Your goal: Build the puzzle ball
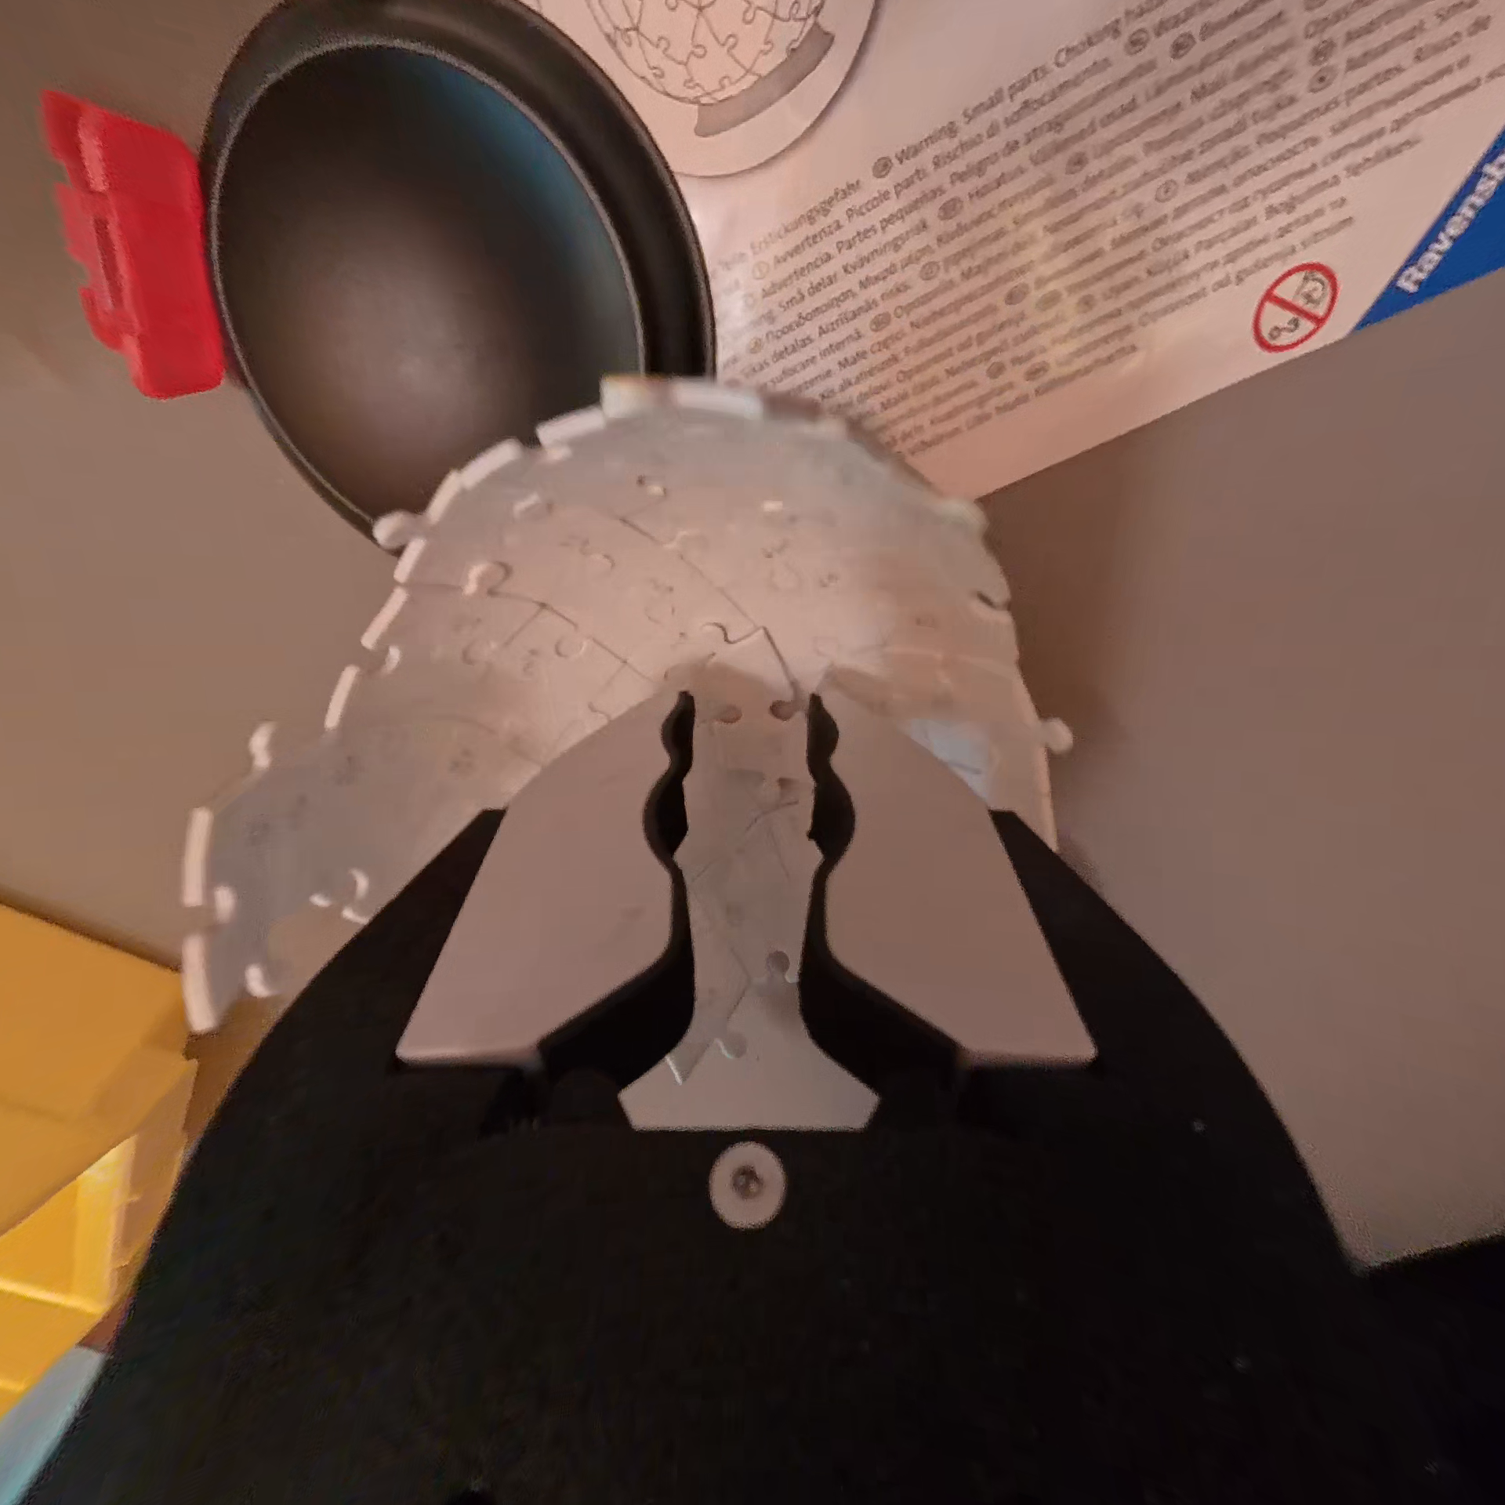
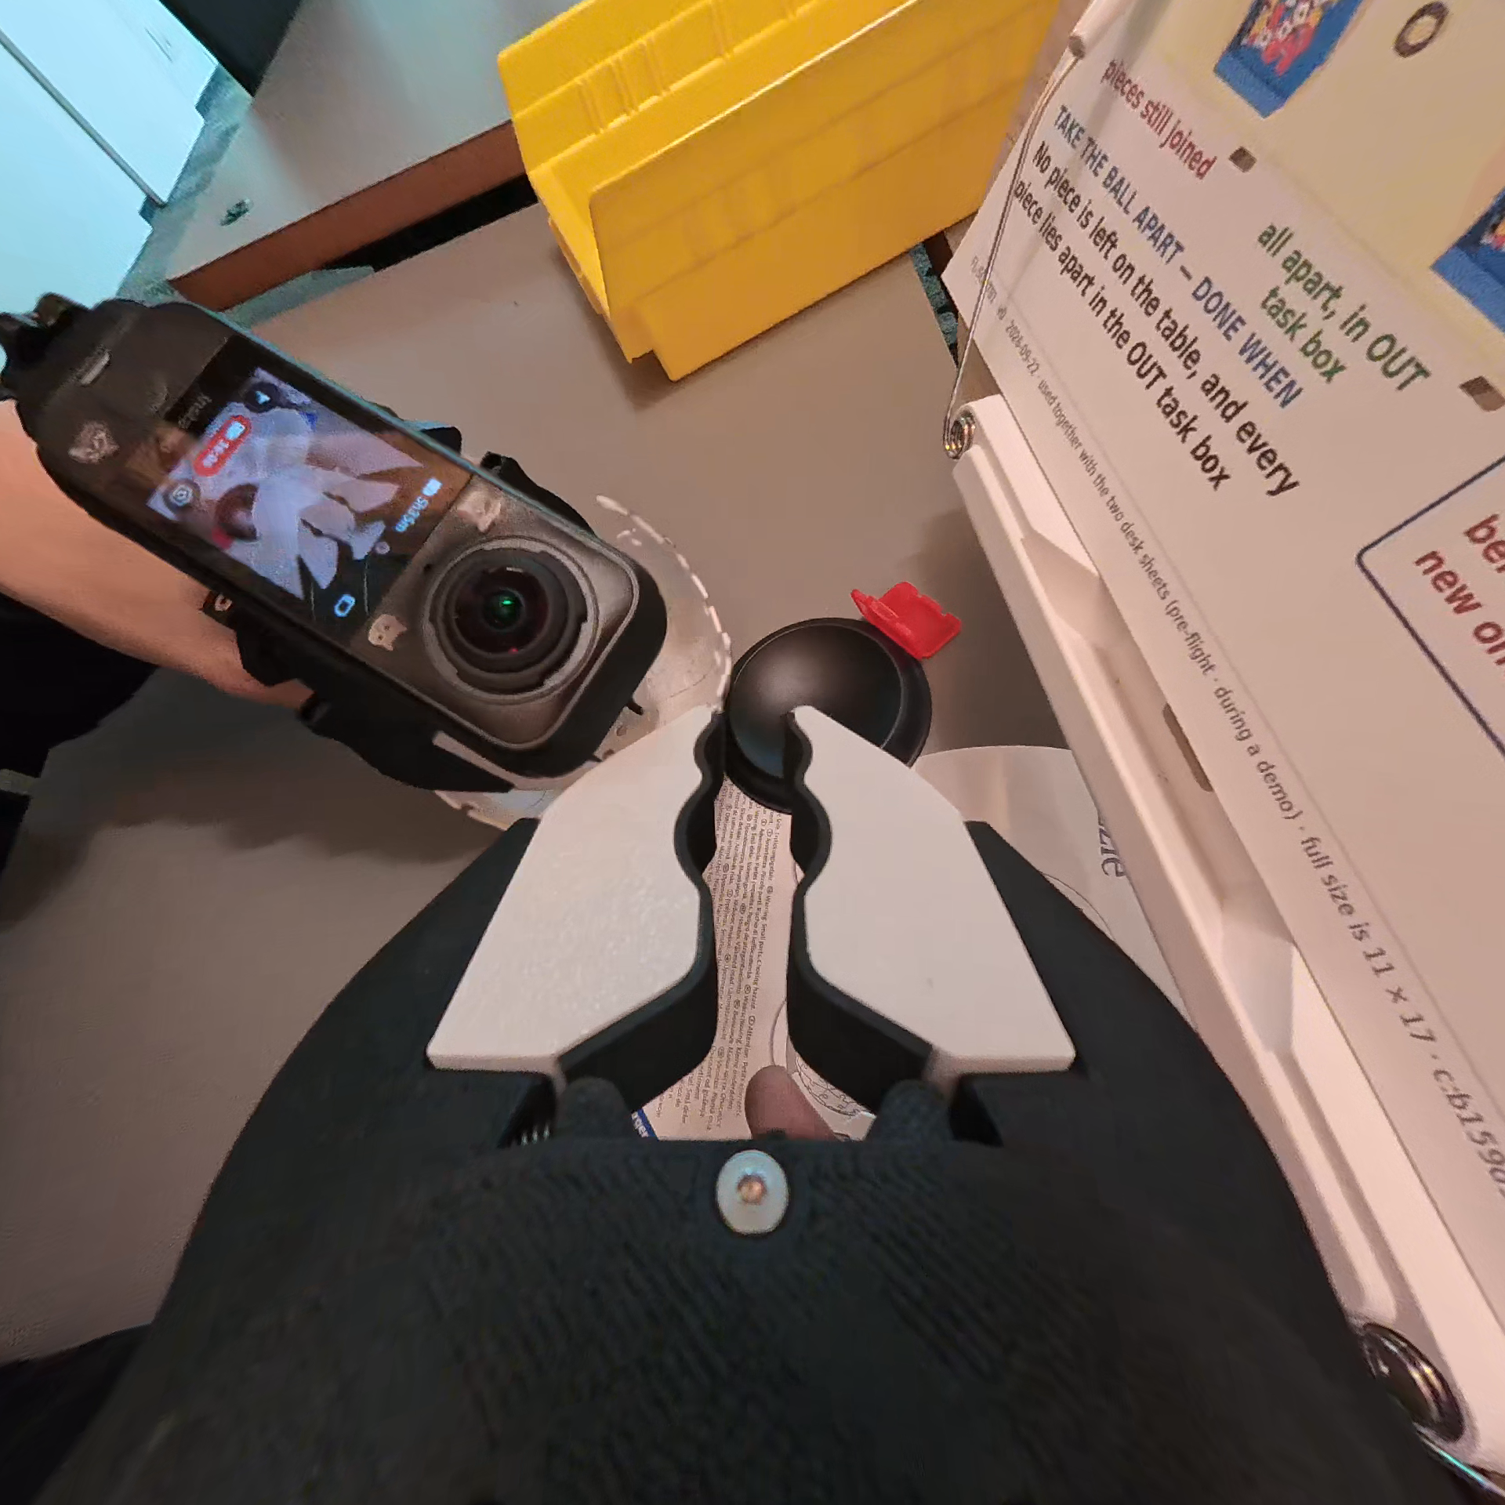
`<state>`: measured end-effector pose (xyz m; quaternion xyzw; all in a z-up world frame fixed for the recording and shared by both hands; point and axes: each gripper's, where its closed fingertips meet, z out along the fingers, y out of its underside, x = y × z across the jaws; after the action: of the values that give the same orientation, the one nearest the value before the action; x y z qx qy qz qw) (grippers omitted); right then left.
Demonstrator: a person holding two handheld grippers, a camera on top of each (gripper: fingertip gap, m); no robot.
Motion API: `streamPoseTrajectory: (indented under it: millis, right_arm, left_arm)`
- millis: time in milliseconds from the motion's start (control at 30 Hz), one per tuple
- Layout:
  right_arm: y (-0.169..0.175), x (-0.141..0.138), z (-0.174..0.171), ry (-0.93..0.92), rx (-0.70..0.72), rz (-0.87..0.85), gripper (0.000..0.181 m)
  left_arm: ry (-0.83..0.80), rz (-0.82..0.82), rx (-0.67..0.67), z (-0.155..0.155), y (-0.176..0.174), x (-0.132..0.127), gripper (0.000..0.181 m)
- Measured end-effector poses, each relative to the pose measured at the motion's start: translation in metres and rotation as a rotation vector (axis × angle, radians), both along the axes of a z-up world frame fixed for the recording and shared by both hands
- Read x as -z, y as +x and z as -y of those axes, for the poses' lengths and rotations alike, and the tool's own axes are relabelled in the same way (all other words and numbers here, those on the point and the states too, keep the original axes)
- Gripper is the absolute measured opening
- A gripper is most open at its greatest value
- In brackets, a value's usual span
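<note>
A: Item 1, L tongs (image 1: pixel 748 717)?

B: I log them pinching the white curved half-shell of joined plastic puzzle pieces (image 1: pixel 619 619), shell edge clamped between both fingers, held above the grey-brown desk (image 1: pixel 1221 651).

A: Item 2, R tongs (image 2: pixel 753 725)?

B: Fingers nearly together, narrow gap, nothing between that I can see. Tips hover over the black round dome-shaped stand (image 2: pixel 822 692).

A: Rest of the inventory?

B: Red plastic clip-like block (image 2: pixel 908 615), touching the stand's far rim. White printed puzzle box (image 1: pixel 1099 244), flat, beside the stand. Yellow plastic bin (image 2: pixel 774 179), far side of desk. White ring-bound instruction sheet stand (image 2: pixel 1221 570), R edge. Action camera w/ lit screen (image 2: pixel 342 521) on L tongs, partly hiding the shell. Bare forearm (image 2: pixel 73 562) behind it.
</note>
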<state>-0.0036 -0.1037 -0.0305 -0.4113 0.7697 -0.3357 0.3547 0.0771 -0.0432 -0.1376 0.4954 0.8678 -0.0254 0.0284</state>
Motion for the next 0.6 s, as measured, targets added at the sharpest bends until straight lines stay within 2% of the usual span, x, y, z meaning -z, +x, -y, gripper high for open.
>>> streamPoseTrajectory:
  millis: [200,600]
  right_arm:
    - [-0.003,0.001,0.0,-0.001,-0.001,-0.003,0.013]
    - [0.0,-0.002,-0.003,-0.004,-0.018,0.014,0.013]
  left_arm:
    - [0.018,0.062,0.046,0.002,0.005,0.003,0.02]
    - [-0.042,0.003,0.084,0.01,0.005,-0.003,0.018]
